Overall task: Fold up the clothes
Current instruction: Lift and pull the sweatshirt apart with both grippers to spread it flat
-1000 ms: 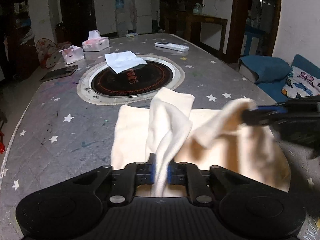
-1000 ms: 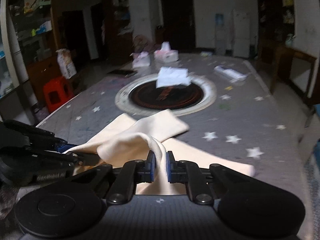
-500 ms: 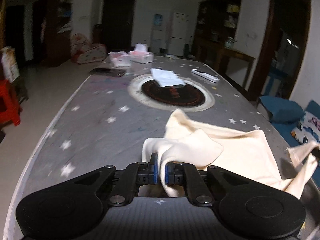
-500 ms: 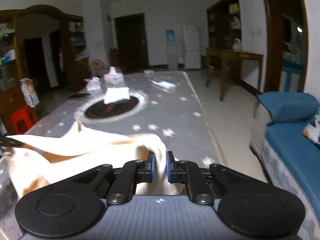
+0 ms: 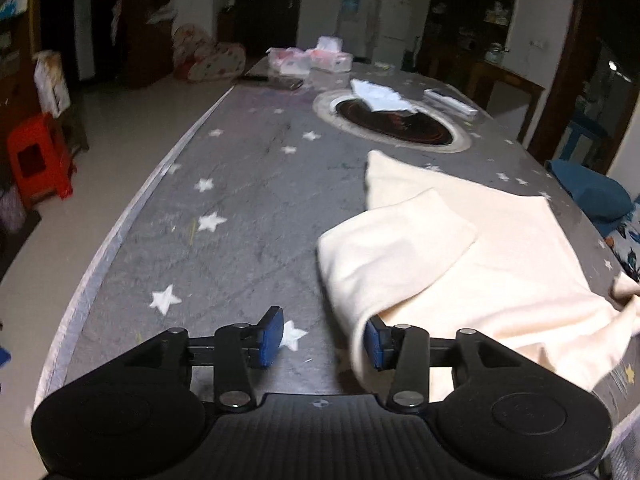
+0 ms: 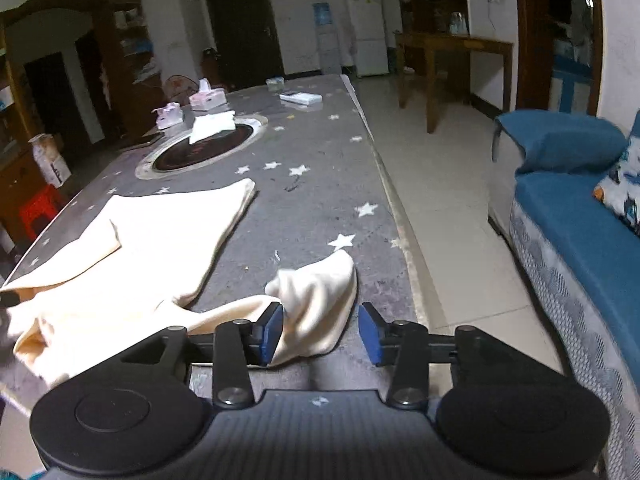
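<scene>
Both grippers, left (image 5: 322, 336) and right (image 6: 320, 334), gape over the limp cream garment (image 5: 480, 248) at the table's (image 5: 240, 208) near edge, probably best pinched at corners.

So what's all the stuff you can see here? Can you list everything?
Cream garment: one, cream, spread on the near end of the table, its corners turned over.
Table: one, grey with white stars, running away from the grippers.
Round inset: one, dark with a pale rim, mid-table.
White cloth: one, white, on the inset's far edge.
Tissue boxes: two, pinkish white, far end.
Remote: one, white, far right side.
Stool: one, red, on the floor left of the table.
Sofa: one, blue, right of the table.
Left gripper: one, black with blue pads, open.
Right gripper: one, the same, open.
</scene>
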